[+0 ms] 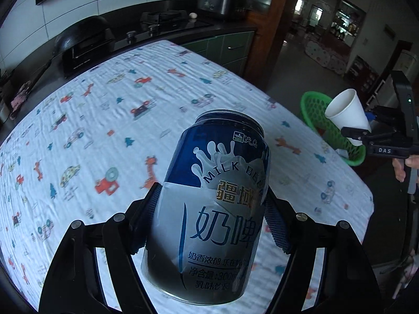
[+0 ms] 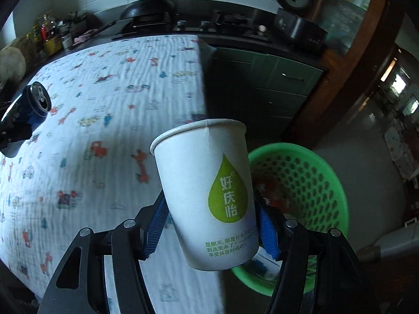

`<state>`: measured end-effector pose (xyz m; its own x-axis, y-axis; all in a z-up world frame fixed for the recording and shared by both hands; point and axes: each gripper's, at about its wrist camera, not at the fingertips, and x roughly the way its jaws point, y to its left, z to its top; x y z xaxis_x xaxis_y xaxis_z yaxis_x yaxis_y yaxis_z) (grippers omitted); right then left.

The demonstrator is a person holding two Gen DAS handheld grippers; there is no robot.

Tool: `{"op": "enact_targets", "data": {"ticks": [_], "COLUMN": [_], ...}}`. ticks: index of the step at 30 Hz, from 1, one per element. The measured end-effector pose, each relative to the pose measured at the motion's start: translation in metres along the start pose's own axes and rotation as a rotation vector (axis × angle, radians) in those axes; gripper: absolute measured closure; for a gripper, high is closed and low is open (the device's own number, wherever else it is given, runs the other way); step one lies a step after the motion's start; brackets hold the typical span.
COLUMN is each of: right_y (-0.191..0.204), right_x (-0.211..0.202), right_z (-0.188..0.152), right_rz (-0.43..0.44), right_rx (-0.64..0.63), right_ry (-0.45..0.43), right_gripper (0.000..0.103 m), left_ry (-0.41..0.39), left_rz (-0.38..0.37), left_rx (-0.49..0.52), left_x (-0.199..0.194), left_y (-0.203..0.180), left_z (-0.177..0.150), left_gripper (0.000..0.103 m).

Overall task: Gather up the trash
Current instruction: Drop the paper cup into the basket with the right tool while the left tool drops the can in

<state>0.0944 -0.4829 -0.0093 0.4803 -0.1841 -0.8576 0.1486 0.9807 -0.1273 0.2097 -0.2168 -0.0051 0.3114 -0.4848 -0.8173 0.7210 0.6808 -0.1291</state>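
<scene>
A blue and white milk-beer can [image 1: 217,157] is lifted above the patterned tablecloth [image 1: 104,110], and my left gripper [image 1: 212,196] is shut on it, pads pressing both sides near its lower half. In the right wrist view the same can [image 2: 39,99] shows at the far left, opened top toward the camera. My right gripper [image 2: 210,200] is shut on a white paper cup [image 2: 204,183] with a green drop logo, held upright at the table's right edge. Behind and below the cup stands a green perforated basket [image 2: 314,180]. The cup [image 1: 345,112] also appears in the left wrist view, tilted over the basket [image 1: 316,110].
The basket stands on the floor beside the table and has some red and white bits inside. A dark counter with a stove [image 2: 225,23], a wok [image 2: 146,10] and a rice cooker [image 2: 296,21] runs behind the table. A hand [image 1: 400,167] grips the right tool's handle.
</scene>
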Motion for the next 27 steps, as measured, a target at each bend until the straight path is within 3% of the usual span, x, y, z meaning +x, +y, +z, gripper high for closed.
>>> {"op": "enact_targets", "data": {"ticks": [5,13,18,27], "right_y": [-0.061,-0.136,-0.157,-0.162], "right_x": [0.007,0.029,0.035,0.014], "right_z": [-0.025,-0.055,-0.062,-0.080], "right_rz": [-0.093,-0.145,-0.153,-0.134], "right_rx": [0.096,0.253,0.292,0.314], "right_ry": [0.031,0.070,0.067,0.012], "right_gripper": [0.042,0.042,0.041,0.026], "left_ry": [0.001,-0.001,0.006,0.014], "left_rz": [-0.070,-0.138,-0.176,-0.225], "left_rx": [0.035,0.095,0.110,0.162], "left_x": [0.021,0.047,0.061,0.097], "left_y": [-0.053,-0.128,-0.167,-0.232], "left_z": [0.024,0.062,0.080,0.105], "left_gripper": [0.030,0.030,0.031,0.031]}}
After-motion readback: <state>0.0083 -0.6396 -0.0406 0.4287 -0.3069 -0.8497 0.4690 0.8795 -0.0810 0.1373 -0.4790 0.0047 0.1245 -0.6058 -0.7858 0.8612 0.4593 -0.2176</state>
